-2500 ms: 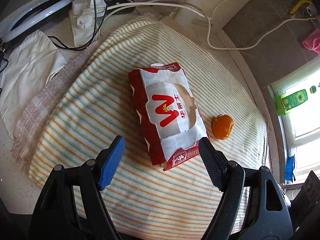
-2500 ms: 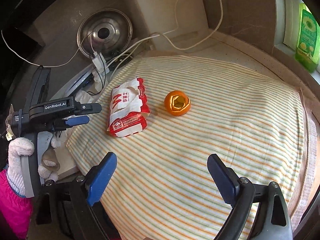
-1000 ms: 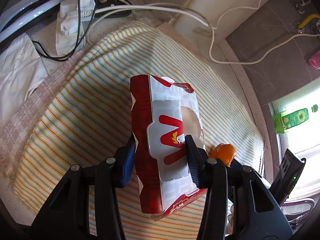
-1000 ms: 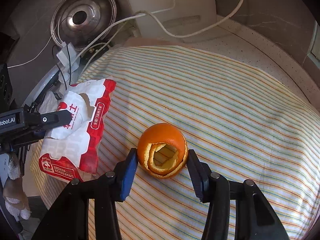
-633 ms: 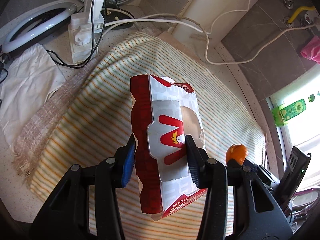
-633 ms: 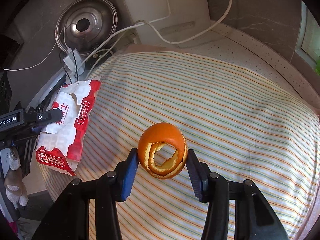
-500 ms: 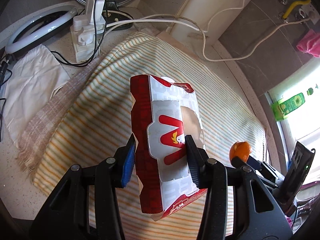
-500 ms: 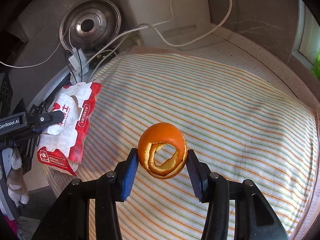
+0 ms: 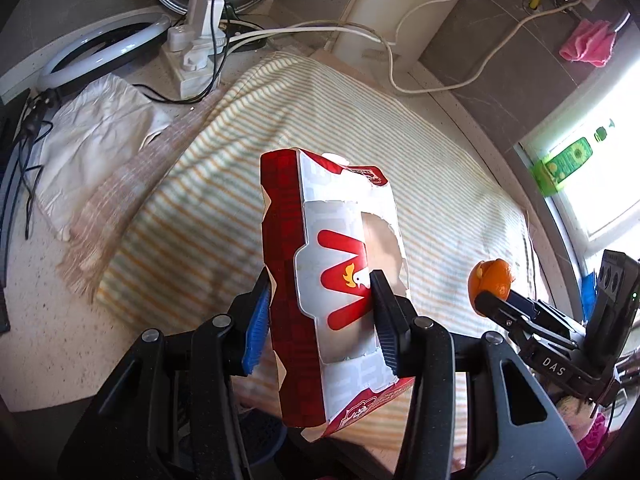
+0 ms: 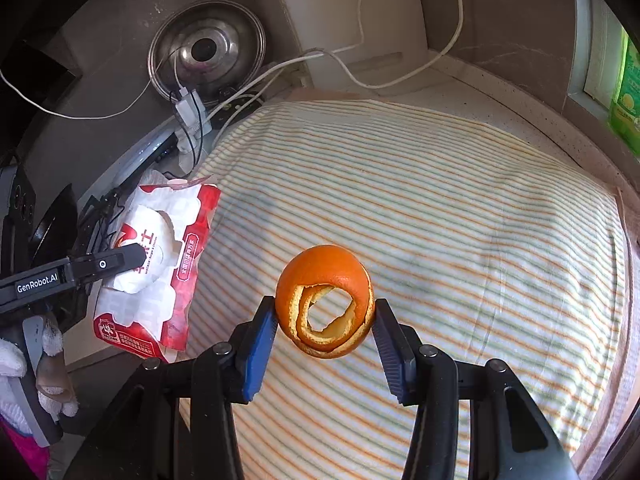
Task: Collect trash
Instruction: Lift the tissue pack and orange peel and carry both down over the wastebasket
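Observation:
My left gripper (image 9: 320, 316) is shut on a torn red and white paper food box (image 9: 332, 264) and holds it up over the near left edge of the striped cloth (image 9: 440, 200). My right gripper (image 10: 325, 330) is shut on a hollow curl of orange peel (image 10: 325, 276) and holds it above the cloth (image 10: 440, 208). The box also shows in the right wrist view (image 10: 160, 264), at the left, with the left gripper on it. The peel also shows in the left wrist view (image 9: 491, 278), at the right.
A counter (image 9: 60, 332) lies under the cloth. A power strip with plugs (image 9: 192, 52), white cables (image 9: 400, 76), a ring light (image 9: 92, 56) and a metal lid (image 10: 206, 50) sit at the back left. A white cloth (image 9: 96, 140) lies at the left. A green bottle (image 9: 560, 164) stands by the window.
Both grippers closed on their items, then lifted them. Since half a second ago both have drawn back and up from the cloth, the box moving out over its left edge.

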Available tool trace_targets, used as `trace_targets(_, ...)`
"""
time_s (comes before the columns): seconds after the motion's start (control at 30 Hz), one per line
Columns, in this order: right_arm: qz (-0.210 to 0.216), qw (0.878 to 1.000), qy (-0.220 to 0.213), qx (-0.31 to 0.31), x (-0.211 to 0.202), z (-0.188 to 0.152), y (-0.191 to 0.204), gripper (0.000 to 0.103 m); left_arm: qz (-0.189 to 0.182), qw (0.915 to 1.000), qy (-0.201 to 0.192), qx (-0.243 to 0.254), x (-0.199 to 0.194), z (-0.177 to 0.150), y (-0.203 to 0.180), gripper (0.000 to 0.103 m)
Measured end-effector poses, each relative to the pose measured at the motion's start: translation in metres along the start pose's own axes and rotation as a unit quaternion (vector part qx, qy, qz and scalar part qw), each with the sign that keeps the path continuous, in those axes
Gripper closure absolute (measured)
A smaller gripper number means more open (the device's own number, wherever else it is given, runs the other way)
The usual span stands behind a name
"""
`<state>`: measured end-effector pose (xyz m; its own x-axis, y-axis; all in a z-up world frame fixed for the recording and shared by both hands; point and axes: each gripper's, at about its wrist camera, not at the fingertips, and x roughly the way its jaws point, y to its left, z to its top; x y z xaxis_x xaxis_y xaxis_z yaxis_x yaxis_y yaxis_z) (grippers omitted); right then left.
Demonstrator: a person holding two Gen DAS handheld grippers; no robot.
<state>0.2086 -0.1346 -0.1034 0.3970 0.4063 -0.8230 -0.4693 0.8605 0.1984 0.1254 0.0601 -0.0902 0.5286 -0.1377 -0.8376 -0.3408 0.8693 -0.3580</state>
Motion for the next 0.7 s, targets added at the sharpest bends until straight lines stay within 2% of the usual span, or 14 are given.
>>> trace_targets(0.33, 0.011, 1.000, 0.002, 0.010, -0.020, -0.043, 0.041, 0.053, 0.006, 0.9998, -0.001, 0.021, -0.037, -0.045, 0.026, 0.056)
trace_targets(0.7, 0.019, 1.000, 0.010, 0.002, -0.032, -0.082, 0.087, 0.053, -0.002, 0.9998, 0.018, -0.001, -0.064, -0.088, 0.075, 0.056)
